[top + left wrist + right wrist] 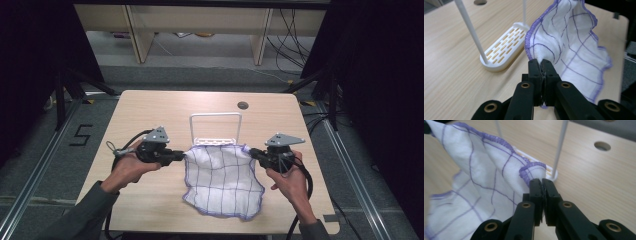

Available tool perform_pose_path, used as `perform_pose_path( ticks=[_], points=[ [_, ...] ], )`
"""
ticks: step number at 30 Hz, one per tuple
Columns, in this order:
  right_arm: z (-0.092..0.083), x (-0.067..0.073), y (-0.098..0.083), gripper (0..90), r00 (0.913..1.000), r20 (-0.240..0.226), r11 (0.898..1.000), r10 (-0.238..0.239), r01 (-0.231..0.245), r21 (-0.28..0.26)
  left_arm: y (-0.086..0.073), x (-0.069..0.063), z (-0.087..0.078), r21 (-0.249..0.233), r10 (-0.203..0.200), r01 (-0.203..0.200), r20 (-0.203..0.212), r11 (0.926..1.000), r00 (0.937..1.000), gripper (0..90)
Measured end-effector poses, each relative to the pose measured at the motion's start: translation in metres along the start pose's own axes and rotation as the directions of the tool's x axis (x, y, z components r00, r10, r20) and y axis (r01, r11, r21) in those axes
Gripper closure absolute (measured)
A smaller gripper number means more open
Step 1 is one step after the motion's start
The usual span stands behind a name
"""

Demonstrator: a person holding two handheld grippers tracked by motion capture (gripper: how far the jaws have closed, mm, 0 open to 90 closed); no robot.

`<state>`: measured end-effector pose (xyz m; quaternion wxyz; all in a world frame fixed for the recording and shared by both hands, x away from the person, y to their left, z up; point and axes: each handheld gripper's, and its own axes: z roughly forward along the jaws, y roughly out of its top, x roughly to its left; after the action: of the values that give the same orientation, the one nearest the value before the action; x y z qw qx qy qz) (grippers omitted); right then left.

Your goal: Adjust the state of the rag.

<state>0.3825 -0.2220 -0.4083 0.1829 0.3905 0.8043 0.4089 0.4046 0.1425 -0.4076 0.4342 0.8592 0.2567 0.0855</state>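
each tool, the left tool and the right tool, is clamped on a top corner of the checked cloth, stretching it flat just before the white rack, its lower edge trailing on the table, likely for hanging.

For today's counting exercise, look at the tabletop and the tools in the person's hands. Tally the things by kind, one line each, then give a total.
Cloths: 1, the white cloth with purple grid lines
Racks: 1, the white rack with a hoop rail
Grippers: 2, left gripper and right gripper, each clamped on a cloth corner
Total: 4
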Motion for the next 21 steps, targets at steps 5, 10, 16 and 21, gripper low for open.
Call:
perform_pose_path(
  ticks=[5,10,16,21],
  points=[
    [0.030,-0.008,-0.016,87.4,0.9990,0.043,0.996,0.011,-0.015,0.087,-0.010,0.002,0.022,0.055,0.004,-0.003,-0.011,0.9985,0.9999,87.2],
    [0.040,-0.011,-0.023,87.2,0.9984,0.055,0.994,0.008,-0.014,0.112,-0.019,0.002,0.038,0.116,0.044,-0.037,-0.063,0.9926,0.9970,86.9],
    [0.051,-0.014,-0.030,84.2,0.9972,0.064,0.988,0.039,-0.048,0.150,-0.025,0.001,0.049,0.139,0.058,-0.046,-0.085,0.9892,0.9947,83.3],
    [0.050,-0.015,-0.035,67.0,0.9939,0.097,0.982,0.054,-0.070,0.173,-0.028,0.001,0.048,0.152,0.061,-0.042,-0.126,0.9875,0.9901,59.3]
  ],
)
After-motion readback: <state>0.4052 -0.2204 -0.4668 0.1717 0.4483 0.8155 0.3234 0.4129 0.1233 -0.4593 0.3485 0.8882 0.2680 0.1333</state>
